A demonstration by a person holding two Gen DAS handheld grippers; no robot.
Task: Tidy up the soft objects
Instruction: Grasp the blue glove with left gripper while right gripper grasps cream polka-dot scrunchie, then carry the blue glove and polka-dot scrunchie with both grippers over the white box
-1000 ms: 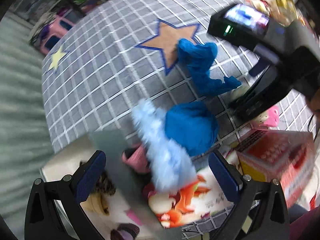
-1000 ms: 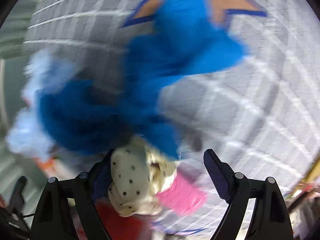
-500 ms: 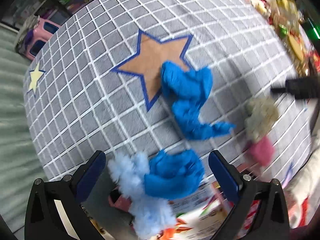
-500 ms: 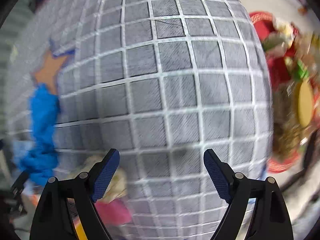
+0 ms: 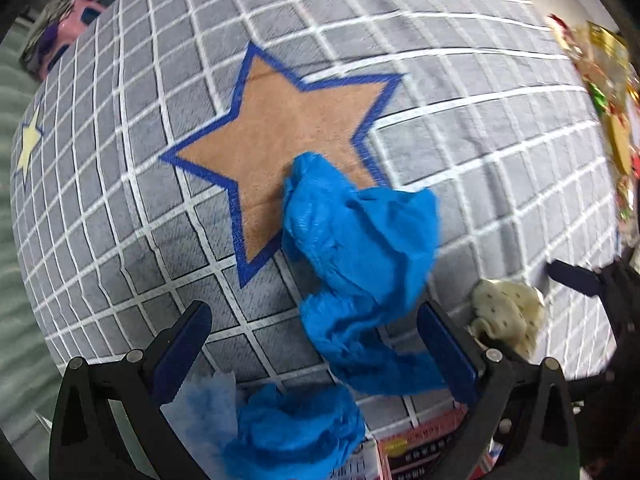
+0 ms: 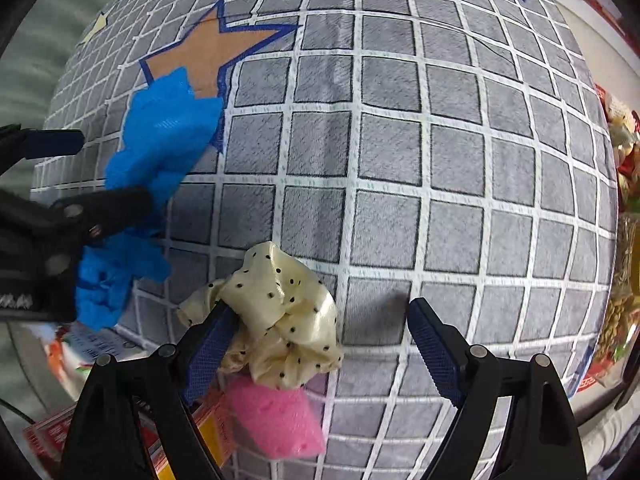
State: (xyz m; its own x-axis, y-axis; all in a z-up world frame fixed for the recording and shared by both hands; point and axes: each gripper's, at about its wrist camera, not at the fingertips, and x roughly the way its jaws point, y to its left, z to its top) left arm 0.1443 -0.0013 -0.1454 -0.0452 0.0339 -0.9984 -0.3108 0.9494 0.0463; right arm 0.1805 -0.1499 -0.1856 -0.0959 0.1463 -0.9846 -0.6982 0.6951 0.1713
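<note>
Blue crinkly cloth is what sits between your left gripper jaws right now, and those jaws are spread wide with nothing pinched. It lies bunched on the grey checked mat, one end draped over the tan star. A second blue wad and a fluffy pale-blue bit sit closer to you, just under the left jaws.

Your right gripper is spread open too. The cream scrunchie with black dots leans against its left finger, but nothing is squeezing it, so I'd call it loose. A pink sponge lies right below it, touching or nearly so.

What could go wrong, I reckon:
- The blue cloth is long and floppy. Pinch one lobe and the tail probably drags along the mat and snags the other blue wad.
- The scrunchie looks satiny and slick. A shallow bite on a ruffle may let it slip out.
- Scrunchie and sponge are so close that closing low might grab both.
- Your two grippers are near each other here; the left one shows at the edge of the right view, right by the cloth. Reaching for it with both risks a knock.

The mat looks plush, so thin fabric may cling a bit. Boxes at the near edge are too cut off to read.
</note>
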